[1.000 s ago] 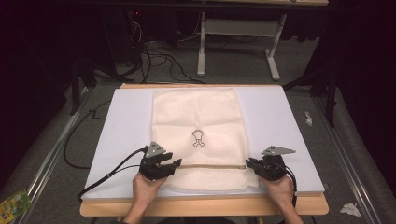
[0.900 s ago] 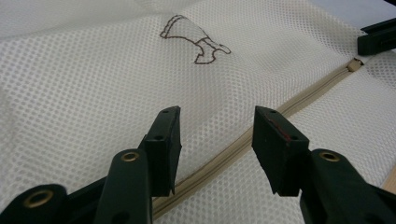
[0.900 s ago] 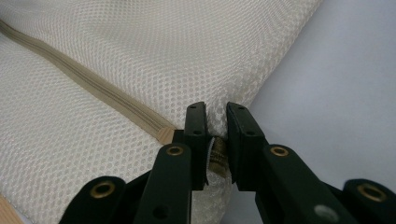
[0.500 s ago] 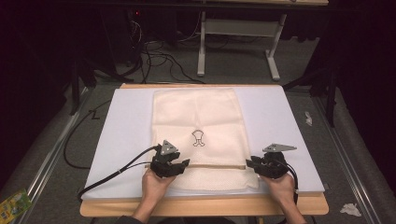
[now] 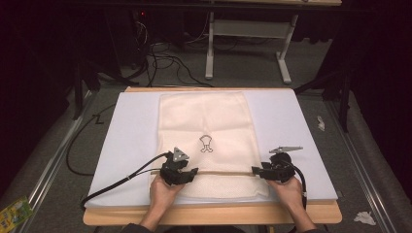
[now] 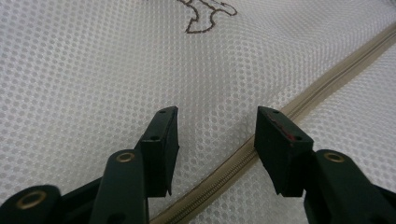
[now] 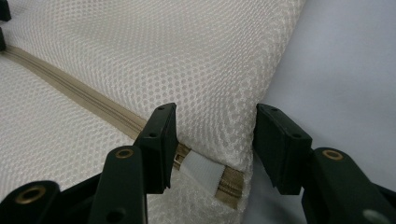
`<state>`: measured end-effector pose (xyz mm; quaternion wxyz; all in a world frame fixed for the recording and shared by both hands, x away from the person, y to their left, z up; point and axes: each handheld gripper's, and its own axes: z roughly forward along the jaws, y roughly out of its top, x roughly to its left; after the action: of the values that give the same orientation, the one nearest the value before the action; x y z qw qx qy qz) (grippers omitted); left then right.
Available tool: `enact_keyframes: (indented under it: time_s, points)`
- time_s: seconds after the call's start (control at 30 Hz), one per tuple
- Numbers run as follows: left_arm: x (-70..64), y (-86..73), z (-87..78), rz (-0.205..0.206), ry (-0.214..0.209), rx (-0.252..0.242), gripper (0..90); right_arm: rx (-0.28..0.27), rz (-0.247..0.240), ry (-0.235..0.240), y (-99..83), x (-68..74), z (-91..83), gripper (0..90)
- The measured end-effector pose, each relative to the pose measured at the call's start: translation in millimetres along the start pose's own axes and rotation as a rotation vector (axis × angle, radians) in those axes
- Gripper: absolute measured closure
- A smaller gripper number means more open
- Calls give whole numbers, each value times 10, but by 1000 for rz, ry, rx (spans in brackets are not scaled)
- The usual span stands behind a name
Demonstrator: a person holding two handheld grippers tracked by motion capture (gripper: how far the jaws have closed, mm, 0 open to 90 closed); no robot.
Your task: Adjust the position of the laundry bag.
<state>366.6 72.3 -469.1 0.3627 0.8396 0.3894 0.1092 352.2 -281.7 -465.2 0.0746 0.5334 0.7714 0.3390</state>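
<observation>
**Both grippers open over the mesh bag's zip**

High view: a cream mesh bag (image 5: 206, 131) lies flat on a white mat (image 5: 131, 131) in the middle of the frame, a small dark outline mark (image 5: 206, 143) near its centre. A tan zip (image 5: 223, 172) runs across the bag's lower part. The left gripper (image 5: 187, 174) sits at lower centre-left, over the zip's left stretch, held by a hand (image 5: 163, 191) coming up from the bottom edge. The right gripper (image 5: 257, 171) sits at lower right, at the bag's right edge where the zip ends, with the other hand (image 5: 286, 191) behind it.

Left gripper view: the jaws stand apart with nothing between them. The zip (image 6: 299, 105) crosses from the right edge down to bottom centre, passing under the gap. The mark (image 6: 205, 14) shows at top centre.

Right gripper view: the jaws are apart, straddling the bag's edge. The zip (image 7: 84, 105) runs from the upper left to the gap, where a white tab (image 7: 201, 170) lies on its end. The mat (image 7: 341, 70) takes up the right side.
</observation>
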Motion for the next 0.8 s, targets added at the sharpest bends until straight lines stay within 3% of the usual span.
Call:
enact_keyframes:
  time_s: [0.17, 0.43, 0.67, 0.8]
  points:
    - [-6, -11, 42, -4, 9, 7, 505, 25, 41, 59, 52, -12, 23, 500]
    - [-33, -28, 53, 13, 31, 1, 509, 56, 72, 115, 27, -50, -15, 515]
    - [-34, -34, 58, 13, 32, -6, 511, 34, 82, 163, 73, -8, 52, 536]
    - [-39, -39, 58, 15, 37, -8, 512, 33, 75, 172, 76, -14, 37, 625]
